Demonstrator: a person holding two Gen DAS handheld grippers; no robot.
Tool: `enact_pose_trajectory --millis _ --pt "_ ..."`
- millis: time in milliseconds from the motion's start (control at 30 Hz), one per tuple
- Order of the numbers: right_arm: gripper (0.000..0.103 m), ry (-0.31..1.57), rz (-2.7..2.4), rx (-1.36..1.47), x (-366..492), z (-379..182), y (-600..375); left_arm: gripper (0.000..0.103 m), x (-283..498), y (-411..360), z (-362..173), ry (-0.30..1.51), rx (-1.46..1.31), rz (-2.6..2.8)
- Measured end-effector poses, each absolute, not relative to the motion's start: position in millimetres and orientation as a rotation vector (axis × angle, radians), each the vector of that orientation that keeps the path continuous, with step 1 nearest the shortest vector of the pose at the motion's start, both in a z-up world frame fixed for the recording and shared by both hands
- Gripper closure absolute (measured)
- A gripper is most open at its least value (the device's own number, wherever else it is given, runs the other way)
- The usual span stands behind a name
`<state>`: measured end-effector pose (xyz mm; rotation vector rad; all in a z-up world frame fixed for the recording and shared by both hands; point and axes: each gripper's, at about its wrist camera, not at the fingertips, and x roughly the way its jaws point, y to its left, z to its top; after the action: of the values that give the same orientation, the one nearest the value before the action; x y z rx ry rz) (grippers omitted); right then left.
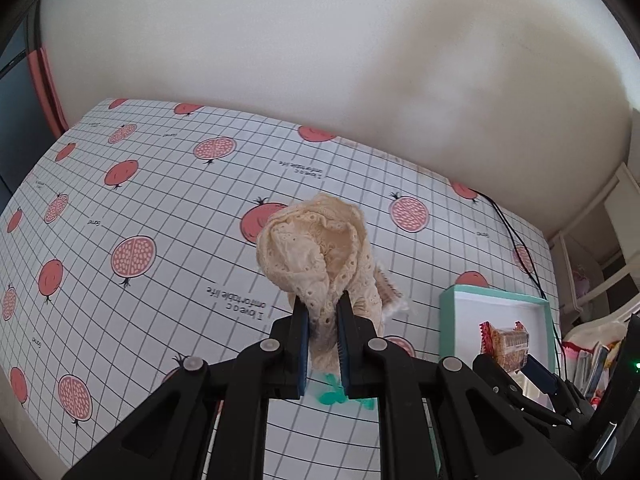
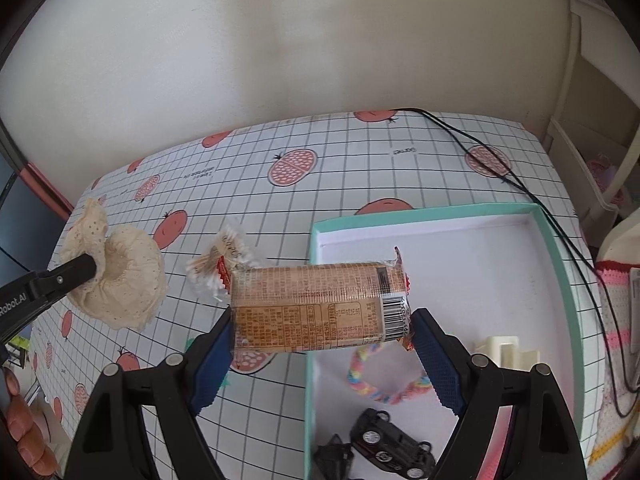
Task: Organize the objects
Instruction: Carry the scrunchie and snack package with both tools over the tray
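Over the box's left rim, my right gripper (image 2: 322, 354) clamps the wrapped biscuit pack (image 2: 316, 306) endwise.
Light, crushable, slippery film; my left gripper (image 1: 323, 338) pinches the soft lace scrunchie (image 1: 316, 256).

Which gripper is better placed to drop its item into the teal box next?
Right. The right gripper holds the snack packet over the teal box edge; the left gripper holds the lace scrunchie farther away, above the tablecloth.
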<state>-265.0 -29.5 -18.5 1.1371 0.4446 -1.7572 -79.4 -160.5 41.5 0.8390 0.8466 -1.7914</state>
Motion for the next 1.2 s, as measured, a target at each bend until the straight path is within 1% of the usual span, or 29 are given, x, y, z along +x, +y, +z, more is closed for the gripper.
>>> enact_pose_trajectory --millis 500,833,1200 --pt "0.017 0.464 -1.840 1.190 -305.2 -28.6 -0.2 0.090 -153.9 -122.5 46.6 0.850 0.918 -1.931" --pt "0.017 0.442 -1.932 1.251 -341.7 -36.6 30.1 0.090 -196.8 -81.9 12.0 0.933 0.992 -2.041" --pt "0.017 0.370 -2.028 1.307 -373.2 -40.4 54.2 0.090 -222.5 -69.8 2.6 1.001 1.007 -2.121"
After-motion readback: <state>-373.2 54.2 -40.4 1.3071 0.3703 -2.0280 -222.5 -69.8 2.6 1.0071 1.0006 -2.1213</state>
